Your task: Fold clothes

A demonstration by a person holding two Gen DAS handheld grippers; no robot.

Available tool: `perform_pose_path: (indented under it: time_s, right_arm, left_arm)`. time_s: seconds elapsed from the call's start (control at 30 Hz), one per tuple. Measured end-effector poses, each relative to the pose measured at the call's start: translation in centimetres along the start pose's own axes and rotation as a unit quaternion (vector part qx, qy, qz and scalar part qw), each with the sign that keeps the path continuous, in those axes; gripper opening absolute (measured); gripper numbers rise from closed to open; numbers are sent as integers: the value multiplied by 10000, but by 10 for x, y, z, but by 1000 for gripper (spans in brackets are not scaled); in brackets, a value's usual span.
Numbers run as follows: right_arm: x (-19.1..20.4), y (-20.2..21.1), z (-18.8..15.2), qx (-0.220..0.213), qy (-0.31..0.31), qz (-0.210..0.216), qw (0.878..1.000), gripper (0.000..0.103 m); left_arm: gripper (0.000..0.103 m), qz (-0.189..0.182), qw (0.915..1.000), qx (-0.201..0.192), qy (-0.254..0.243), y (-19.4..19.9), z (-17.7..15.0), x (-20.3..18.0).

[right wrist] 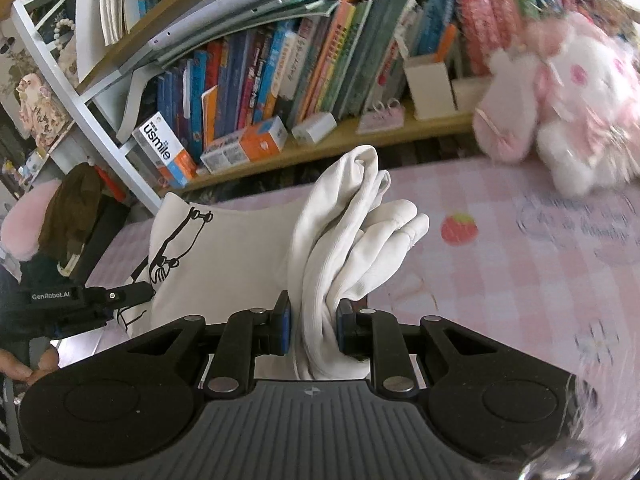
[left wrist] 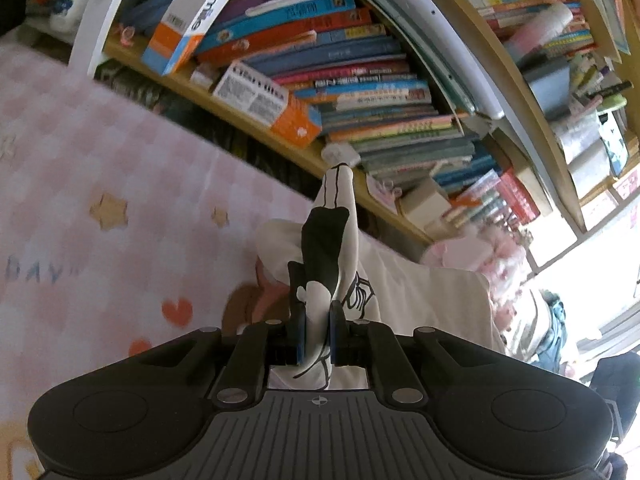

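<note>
A cream garment with a black line drawing lies partly lifted over a pink checked sheet. My left gripper is shut on a bunched edge of the cream garment, where a black printed patch rises between the blue pads. My right gripper is shut on a thick bundle of plain cream folds that stands up in front of it. In the right wrist view the left gripper's black body shows at the left edge, holding the printed side of the same garment.
A wooden bookshelf packed with books runs along the far side of the bed. A pink and white plush toy sits at the back right. Small boxes stand on the shelf's lower board. A person's hand shows at the left.
</note>
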State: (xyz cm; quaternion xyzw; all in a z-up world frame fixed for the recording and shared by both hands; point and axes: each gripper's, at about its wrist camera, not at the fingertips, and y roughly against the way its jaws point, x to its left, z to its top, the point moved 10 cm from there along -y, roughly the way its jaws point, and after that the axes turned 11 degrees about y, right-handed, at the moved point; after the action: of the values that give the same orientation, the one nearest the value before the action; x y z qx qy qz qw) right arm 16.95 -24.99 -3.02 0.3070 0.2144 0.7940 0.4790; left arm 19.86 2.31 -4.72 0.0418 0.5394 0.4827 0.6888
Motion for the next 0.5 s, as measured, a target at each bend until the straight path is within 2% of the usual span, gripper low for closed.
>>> perform_pose_path:
  time_s: [0.3,0.5]
  right_arm:
    - [-5,-49,42,-91,112,27,9999,19]
    - [-14,-77,56,-91,132,58,9999,19]
  left_arm:
    - [9,50,9998,-212,-12,-31,47,8]
    - [9,74,9996,-254,-23,-52,68,17]
